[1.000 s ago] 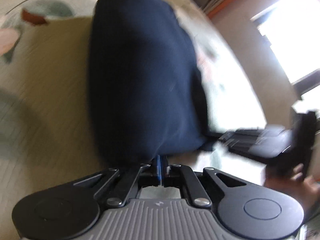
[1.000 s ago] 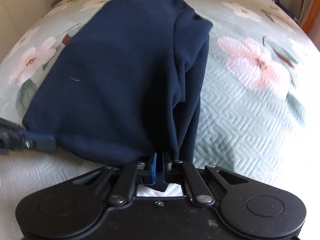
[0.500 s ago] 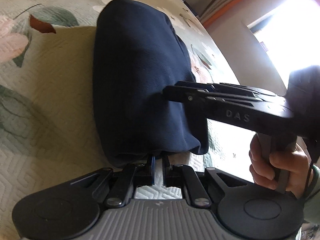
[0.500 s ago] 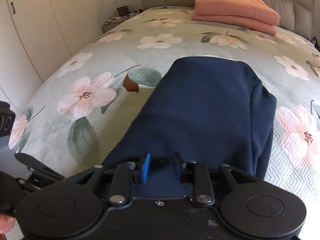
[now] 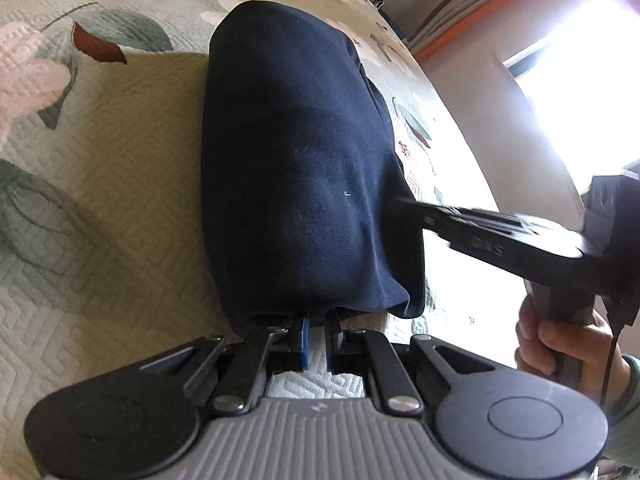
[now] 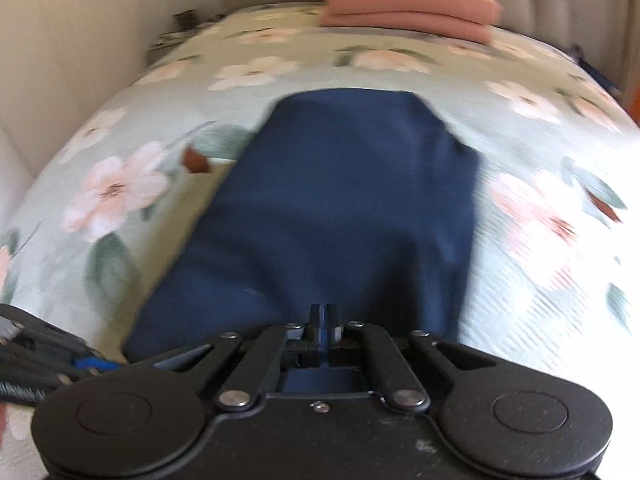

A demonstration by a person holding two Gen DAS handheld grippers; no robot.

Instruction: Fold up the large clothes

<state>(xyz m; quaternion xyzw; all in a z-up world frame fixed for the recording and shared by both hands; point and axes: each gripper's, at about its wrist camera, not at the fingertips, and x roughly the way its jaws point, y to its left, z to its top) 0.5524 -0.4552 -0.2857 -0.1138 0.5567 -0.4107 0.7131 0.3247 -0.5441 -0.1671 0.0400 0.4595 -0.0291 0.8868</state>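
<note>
Bed [image 6: 540, 264]: wide quilted cover, pale green, printed with pink blossoms and dark leaves; raised geometric stitching gives it some grip under cloth.

Pink blankets [image 6: 408, 10]: two folded slabs stacked at the far end by the headboard, well apart from the work.

Garment [image 5: 296, 168]: dark navy, matte, faintly fuzzy knit, already folded into a long rounded-corner oblong lying along the middle of the bed, its near edge at the bed's near side. Layered edges show down its right side. Judged soft, limp and fairly light, likely to sag and slide open if lifted by one layer; best taken at the two near corners, pinching all layers together.

Right gripper [image 6: 325, 314]: black linkage arms, blue-padded fingers pressed together with nothing visibly between them, poised above the garment's near right portion; the view is motion-blurred. A hand [image 5: 560, 344] grasps its handle.

Left gripper [image 5: 316, 334]: grey ribbed body, blue pads a narrow slit apart at the garment's near hem; whether cloth is pinched cannot be told.
</note>
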